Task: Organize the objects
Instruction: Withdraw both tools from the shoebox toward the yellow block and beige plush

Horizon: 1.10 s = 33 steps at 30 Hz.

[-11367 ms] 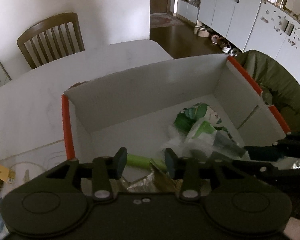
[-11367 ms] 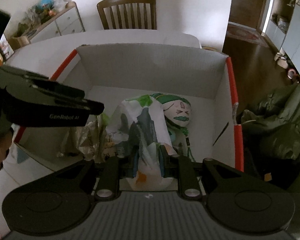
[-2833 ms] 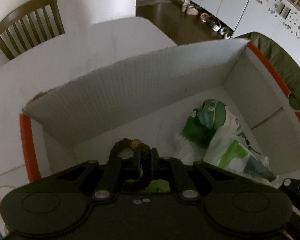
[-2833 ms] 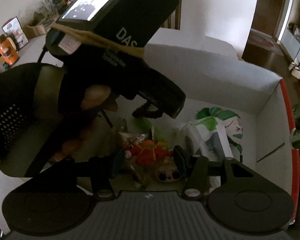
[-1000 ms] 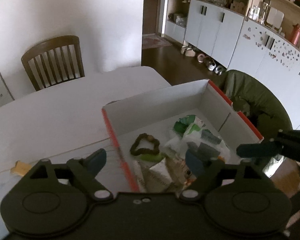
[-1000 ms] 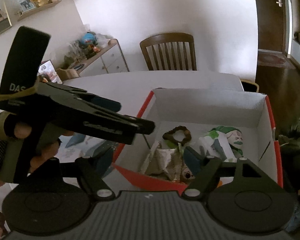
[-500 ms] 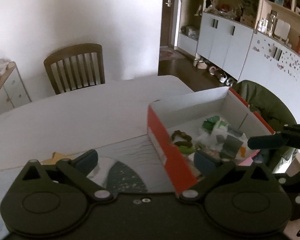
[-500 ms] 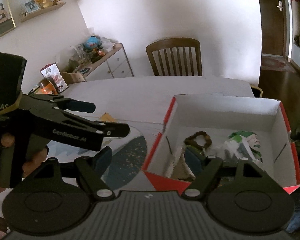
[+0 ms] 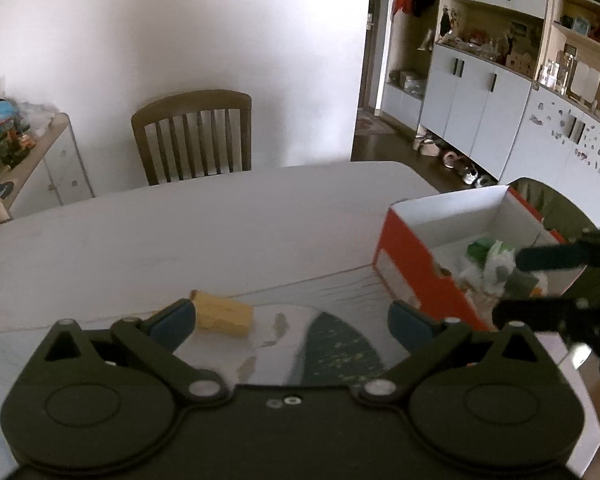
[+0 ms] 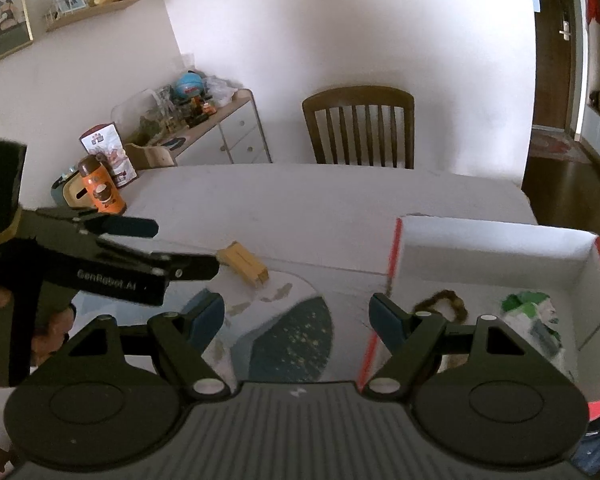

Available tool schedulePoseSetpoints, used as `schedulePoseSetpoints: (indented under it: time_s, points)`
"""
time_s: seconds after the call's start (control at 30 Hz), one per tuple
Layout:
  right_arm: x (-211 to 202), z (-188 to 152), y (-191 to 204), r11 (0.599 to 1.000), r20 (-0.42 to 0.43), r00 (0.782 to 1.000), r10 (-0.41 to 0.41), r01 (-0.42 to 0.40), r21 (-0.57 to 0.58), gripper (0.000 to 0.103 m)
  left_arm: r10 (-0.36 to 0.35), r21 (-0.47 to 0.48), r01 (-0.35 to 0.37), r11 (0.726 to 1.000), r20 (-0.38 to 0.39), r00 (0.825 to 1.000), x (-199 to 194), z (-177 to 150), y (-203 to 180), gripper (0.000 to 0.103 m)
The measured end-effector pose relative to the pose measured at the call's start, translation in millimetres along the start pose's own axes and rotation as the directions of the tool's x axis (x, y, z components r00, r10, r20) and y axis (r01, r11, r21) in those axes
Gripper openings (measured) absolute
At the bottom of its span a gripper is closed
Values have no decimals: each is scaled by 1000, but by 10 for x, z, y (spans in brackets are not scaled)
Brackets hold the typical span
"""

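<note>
Left gripper: black body, two round discs, silver pivot screws, teal pads on the fingers.
Right gripper: black, ribbed grey top, small white logo.
Marking: white "GenRobot.AI" lettering on left gripper's side.

One box, red-edged; one yellow block; one brown ring and one green-white bag inside; one chair; one orange bottle

Box orange outside, white inside; block yellow (perhaps wood).
</note>
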State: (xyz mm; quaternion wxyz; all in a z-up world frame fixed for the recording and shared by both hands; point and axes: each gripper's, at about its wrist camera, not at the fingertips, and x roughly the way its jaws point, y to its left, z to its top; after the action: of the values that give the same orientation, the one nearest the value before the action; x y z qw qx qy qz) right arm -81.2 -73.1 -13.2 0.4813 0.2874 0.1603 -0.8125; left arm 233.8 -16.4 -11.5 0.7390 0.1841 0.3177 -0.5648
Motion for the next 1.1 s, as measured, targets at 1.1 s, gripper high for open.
schedulePoseSetpoints:
  time_s: [1.1]
  points:
    - [2188,500,784,982,-251,968,-15,-33,-186,79,5,-42,-9,999,-93,996,1110,-661,1267,98]
